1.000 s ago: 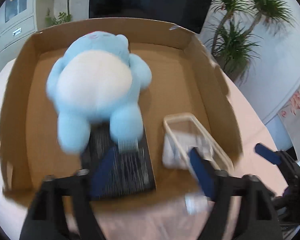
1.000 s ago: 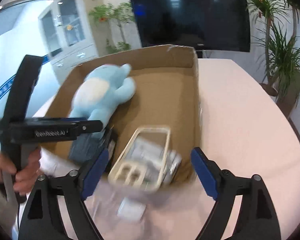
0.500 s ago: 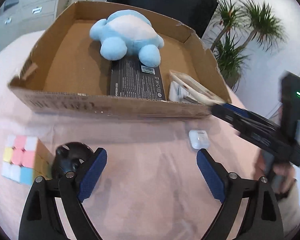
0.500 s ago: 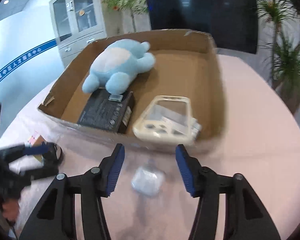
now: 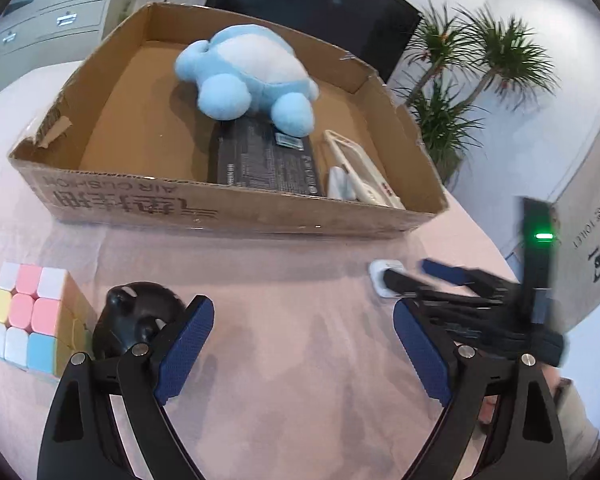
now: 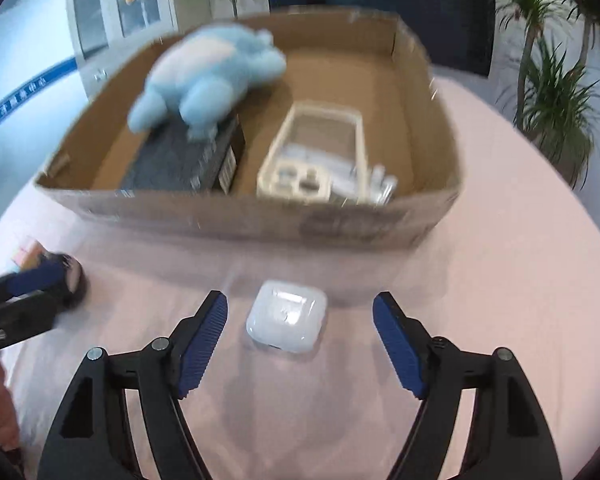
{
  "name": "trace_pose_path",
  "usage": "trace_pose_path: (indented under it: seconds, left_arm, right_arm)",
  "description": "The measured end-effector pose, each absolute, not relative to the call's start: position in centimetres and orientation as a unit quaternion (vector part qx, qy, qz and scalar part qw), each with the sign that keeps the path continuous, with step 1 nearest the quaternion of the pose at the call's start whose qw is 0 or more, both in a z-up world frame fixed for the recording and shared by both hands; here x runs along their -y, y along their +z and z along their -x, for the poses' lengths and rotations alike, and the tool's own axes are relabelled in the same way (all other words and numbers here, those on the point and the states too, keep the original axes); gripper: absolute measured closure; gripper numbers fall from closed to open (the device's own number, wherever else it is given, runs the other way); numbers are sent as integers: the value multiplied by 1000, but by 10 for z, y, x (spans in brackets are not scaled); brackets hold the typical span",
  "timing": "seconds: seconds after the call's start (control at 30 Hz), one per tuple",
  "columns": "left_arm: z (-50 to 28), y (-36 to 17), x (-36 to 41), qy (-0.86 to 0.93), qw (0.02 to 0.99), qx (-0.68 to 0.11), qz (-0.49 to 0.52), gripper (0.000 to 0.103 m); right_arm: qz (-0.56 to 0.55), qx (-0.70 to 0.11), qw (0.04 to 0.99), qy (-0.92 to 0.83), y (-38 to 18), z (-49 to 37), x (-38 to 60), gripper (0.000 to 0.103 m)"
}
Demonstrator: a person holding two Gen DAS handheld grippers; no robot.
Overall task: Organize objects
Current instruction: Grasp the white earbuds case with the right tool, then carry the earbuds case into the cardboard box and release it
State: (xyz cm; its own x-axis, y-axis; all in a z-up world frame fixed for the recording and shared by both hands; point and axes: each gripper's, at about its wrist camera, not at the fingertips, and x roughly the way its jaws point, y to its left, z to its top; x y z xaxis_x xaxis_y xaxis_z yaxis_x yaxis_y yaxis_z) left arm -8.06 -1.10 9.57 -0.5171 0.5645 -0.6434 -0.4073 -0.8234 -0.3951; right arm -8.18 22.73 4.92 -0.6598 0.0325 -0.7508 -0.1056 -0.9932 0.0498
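Observation:
A cardboard box on the pink tablecloth holds a blue plush toy, a black flat box and a cream plastic case. It also shows in the right wrist view. My right gripper is open, its fingers on either side of a white earbud case on the cloth. My left gripper is open and empty above the cloth. A black round object lies just left of its left finger, next to a pastel puzzle cube.
The right gripper and the earbud case show at the right of the left wrist view. Potted plants, a dark screen and a cabinet stand behind the table.
Both grippers have pulled back from the box to the cloth in front of it. The right gripper has opened wider and come down around the earbud case.

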Motion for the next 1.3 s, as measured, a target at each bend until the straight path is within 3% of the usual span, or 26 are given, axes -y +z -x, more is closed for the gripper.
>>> trace_pose_path:
  seconds: [0.03, 0.1, 0.17, 0.23, 0.33, 0.43, 0.53, 0.8, 0.97, 1.0, 1.07, 1.13, 1.3]
  left_arm:
    - [81, 96, 10, 864, 284, 96, 405, 11]
    - [80, 95, 8, 862, 289, 88, 407, 11]
    - [81, 92, 4, 848, 312, 79, 420, 11]
    - [81, 89, 0, 836, 331, 78, 431, 11]
    - [75, 85, -10, 812, 371, 62, 446, 11]
    - [60, 83, -31, 796, 403, 9, 452, 11]
    - [48, 76, -52, 787, 412, -45, 456, 11]
    - [64, 63, -45, 775, 402, 13, 487, 12]
    - [55, 63, -50, 776, 406, -8, 482, 27]
    - [52, 63, -52, 774, 411, -14, 482, 38]
    - [44, 62, -59, 779, 408, -47, 474, 46]
    - [37, 62, -62, 791, 392, -80, 462, 60]
    - [37, 62, -61, 788, 394, -73, 467, 61]
  right_arm:
    - [423, -45, 39, 904, 40, 87, -227, 47]
    - [430, -33, 39, 901, 32, 90, -224, 60]
    - [421, -8, 7, 907, 34, 85, -215, 60]
    - [428, -7, -84, 900, 36, 75, -206, 60]
    - [429, 77, -195, 879, 40, 43, -175, 60]
    - [423, 113, -191, 878, 41, 24, -166, 47]
    - [419, 97, -189, 883, 42, 18, -171, 47]
    - [417, 108, -205, 879, 34, 22, -172, 47]
    - [412, 123, -227, 874, 33, 15, -166, 52]
    - [412, 123, -231, 873, 32, 13, -165, 52]
    - [411, 126, -241, 870, 32, 9, -161, 52]
    - [410, 134, -250, 867, 32, 6, -156, 52]
    - [412, 134, -244, 868, 32, 11, -154, 52]
